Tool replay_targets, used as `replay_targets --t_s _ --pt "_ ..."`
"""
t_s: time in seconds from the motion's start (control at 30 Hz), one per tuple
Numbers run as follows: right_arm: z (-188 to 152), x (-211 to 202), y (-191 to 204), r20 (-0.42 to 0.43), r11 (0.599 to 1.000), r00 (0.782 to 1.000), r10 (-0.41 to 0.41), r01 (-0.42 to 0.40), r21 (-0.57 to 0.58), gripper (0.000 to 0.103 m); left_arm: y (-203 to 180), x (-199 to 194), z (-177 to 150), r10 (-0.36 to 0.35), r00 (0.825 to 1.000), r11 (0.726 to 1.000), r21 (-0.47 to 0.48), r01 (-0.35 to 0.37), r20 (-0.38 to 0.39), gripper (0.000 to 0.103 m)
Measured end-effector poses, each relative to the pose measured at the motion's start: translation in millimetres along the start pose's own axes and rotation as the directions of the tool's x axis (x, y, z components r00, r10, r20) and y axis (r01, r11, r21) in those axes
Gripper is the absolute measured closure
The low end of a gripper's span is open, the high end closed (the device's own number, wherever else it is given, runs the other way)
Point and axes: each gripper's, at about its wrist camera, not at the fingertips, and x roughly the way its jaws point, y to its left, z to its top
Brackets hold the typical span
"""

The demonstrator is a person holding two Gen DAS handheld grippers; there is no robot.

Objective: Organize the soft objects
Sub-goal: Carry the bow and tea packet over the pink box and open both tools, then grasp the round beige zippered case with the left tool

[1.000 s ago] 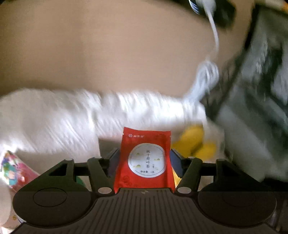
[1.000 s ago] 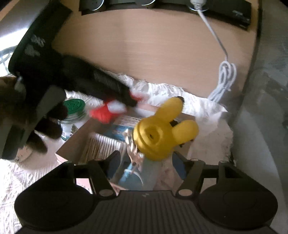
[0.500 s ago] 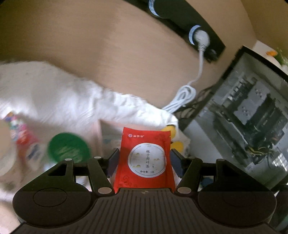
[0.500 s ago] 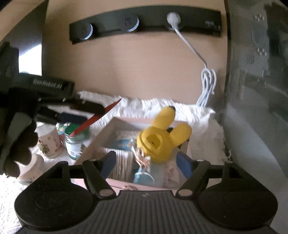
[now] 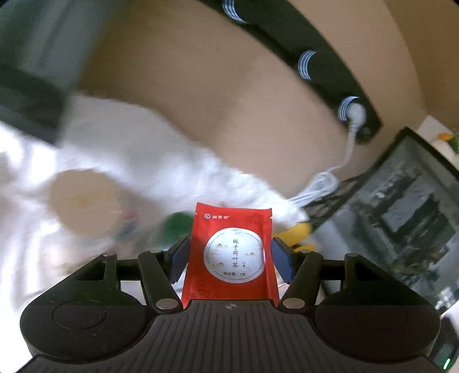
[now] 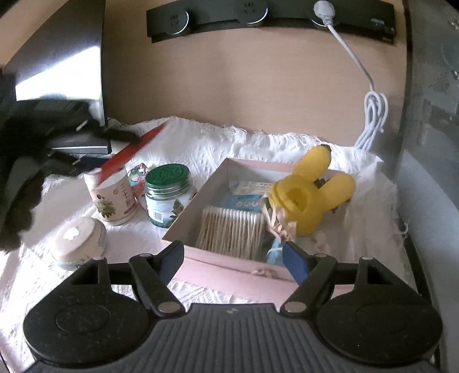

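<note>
Your right gripper (image 6: 233, 259) has let go of the yellow bunny toy (image 6: 311, 195), its jaws just spread and now empty.
Nearest you, your left gripper (image 5: 230, 254) pinches 1 red tea sachet (image 5: 231, 252); farther off, the toy rests on the pink box (image 6: 229, 272) rim, beside cotton swabs (image 6: 229, 229).

We saw a green-lidded jar (image 6: 167, 195) beside a floral cup (image 6: 112, 200) on the white cloth (image 6: 200, 146), a small round white tin (image 6: 79, 241) nearer us, and a white cable (image 6: 370, 114) plugged into the black socket strip (image 6: 269, 17).
</note>
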Motion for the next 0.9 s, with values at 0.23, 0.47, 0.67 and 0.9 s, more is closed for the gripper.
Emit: replay_targets --t_s 0.23,0.47,0.67,0.9 --pt "-17.4 -14.3 -5.0 -0.013 0.998 0.998 -0.057 0.057 -0.021 0.027 -60.3 115.2 -8.0 -0.034 0.977 0.998 0.043 0.044 -0.209 0.035" --pt "-27.8 -21.7 -25.4 -0.024 0.995 0.995 -0.102 0.102 0.001 0.027 -92.3 131.2 -41.9 0.25 0.95 0.912 0.375 -0.166 -0.187 0.037" --pt "-31.1 -19.5 -27.0 -0.011 0.995 0.995 -0.098 0.098 0.028 0.027 -65.9 91.8 -17.6 -0.041 0.99 0.995 0.089 0.054 -0.138 0.037" --pt "-29.0 -20.3 -15.6 0.001 0.999 0.999 -0.044 0.044 0.018 0.027 -23.9 15.6 -6.7 -0.005 0.999 0.999 0.043 0.007 -0.038 0.037"
